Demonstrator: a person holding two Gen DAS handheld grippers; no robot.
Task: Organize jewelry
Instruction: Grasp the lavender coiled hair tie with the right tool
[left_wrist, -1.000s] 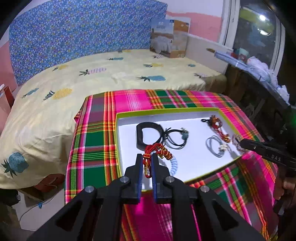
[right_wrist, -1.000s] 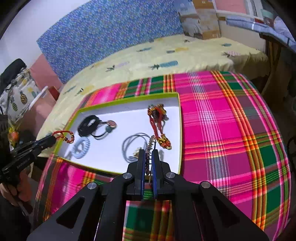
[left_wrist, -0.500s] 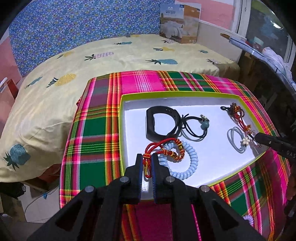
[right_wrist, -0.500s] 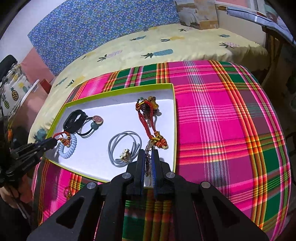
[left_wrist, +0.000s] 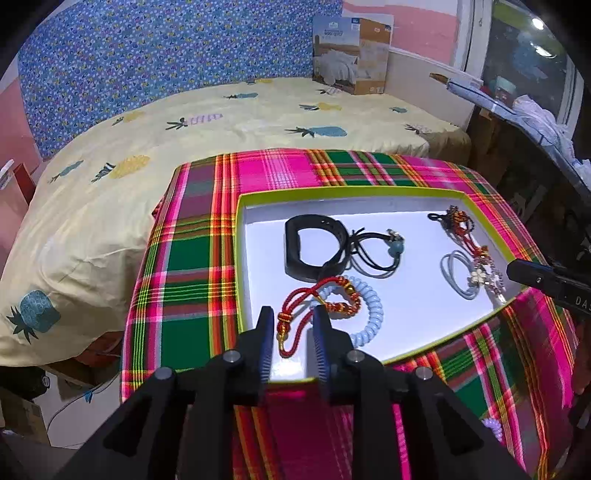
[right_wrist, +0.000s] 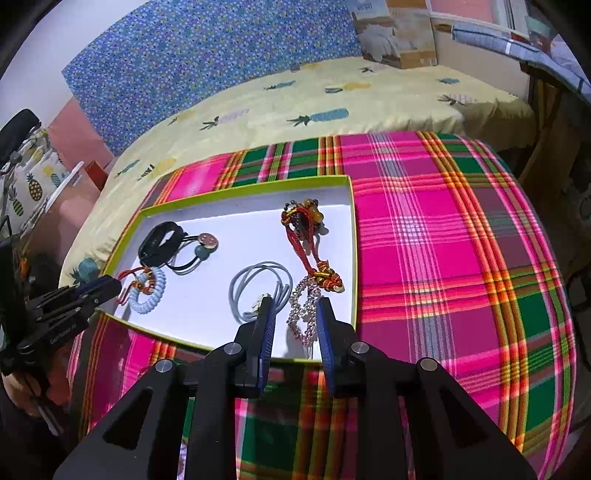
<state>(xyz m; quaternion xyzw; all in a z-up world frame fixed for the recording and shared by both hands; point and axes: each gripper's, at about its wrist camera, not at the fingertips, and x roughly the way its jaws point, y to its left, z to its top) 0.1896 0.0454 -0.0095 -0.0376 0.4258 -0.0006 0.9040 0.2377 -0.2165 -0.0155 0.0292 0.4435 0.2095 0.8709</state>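
both sets of fingers opening: left gripper (left_wrist: 291, 325) letting go of red cord bracelet (left_wrist: 317, 302), right gripper (right_wrist: 293, 317) releasing silver bead chain (right_wrist: 304, 314), both lying in white tray (right_wrist: 240, 192). apparently nearing completion, purple coil (left_wrist: 493, 428) waiting on tabletop.

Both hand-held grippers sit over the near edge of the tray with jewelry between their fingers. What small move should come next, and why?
Probably draw both back and up, clear of the tray. The left hand-held gripper has its jaws opening around the red cord bracelet, which lies on the tray floor. The right hand-held gripper is likewise opening around the pink beaded bracelet. Both pieces look released.
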